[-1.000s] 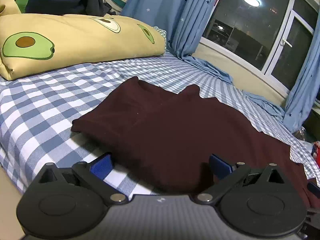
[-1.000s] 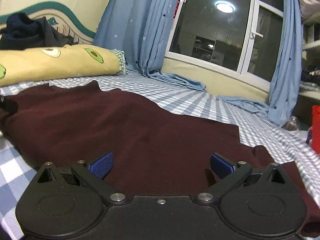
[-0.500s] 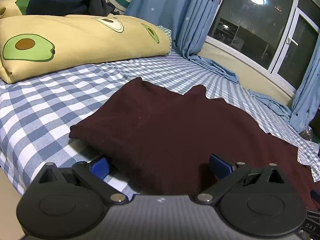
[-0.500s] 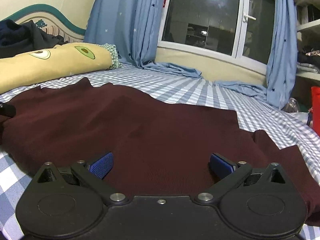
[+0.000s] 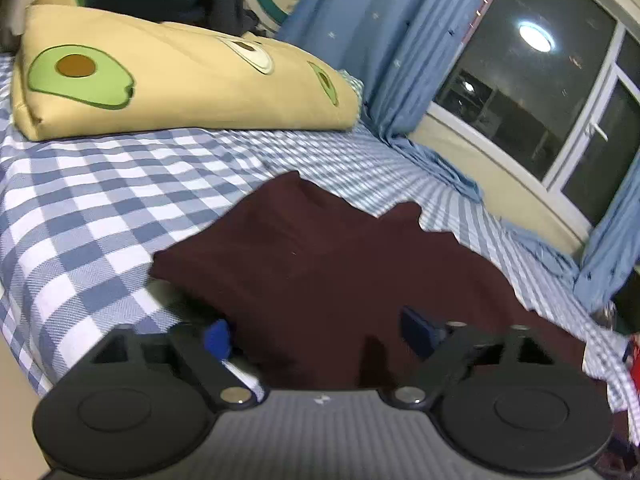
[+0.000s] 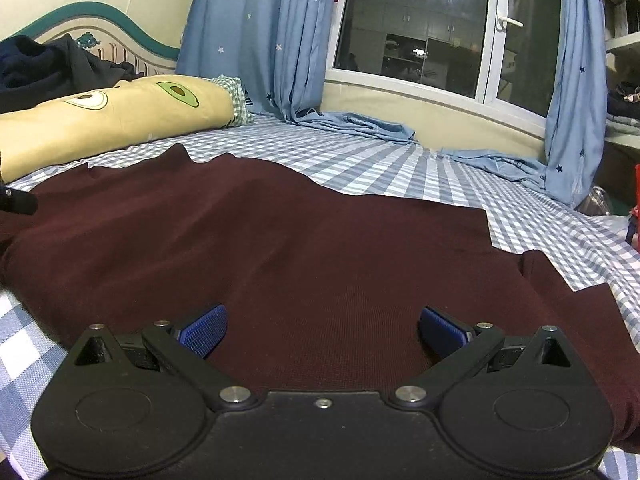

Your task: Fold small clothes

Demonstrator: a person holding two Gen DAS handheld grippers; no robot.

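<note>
Maroon shirt (image 5: 340, 272) is spread flat on the checked bed (image 5: 80, 220). Left tongs (image 5: 320, 330) have just been closing around its near edge, not yet clenched; right tongs (image 6: 322, 330) are held wide open above it.

Left black two-finger gripper (image 5: 316, 330), lower frame: blue pads part-spread, jaws just been closing, cloth between. Right black gripper (image 6: 322, 326), lower centre: pads spread wide.

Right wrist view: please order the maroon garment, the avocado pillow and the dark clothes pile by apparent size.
1. maroon garment, nearest the camera
2. avocado pillow
3. dark clothes pile, partly cut off, so unsure
</note>
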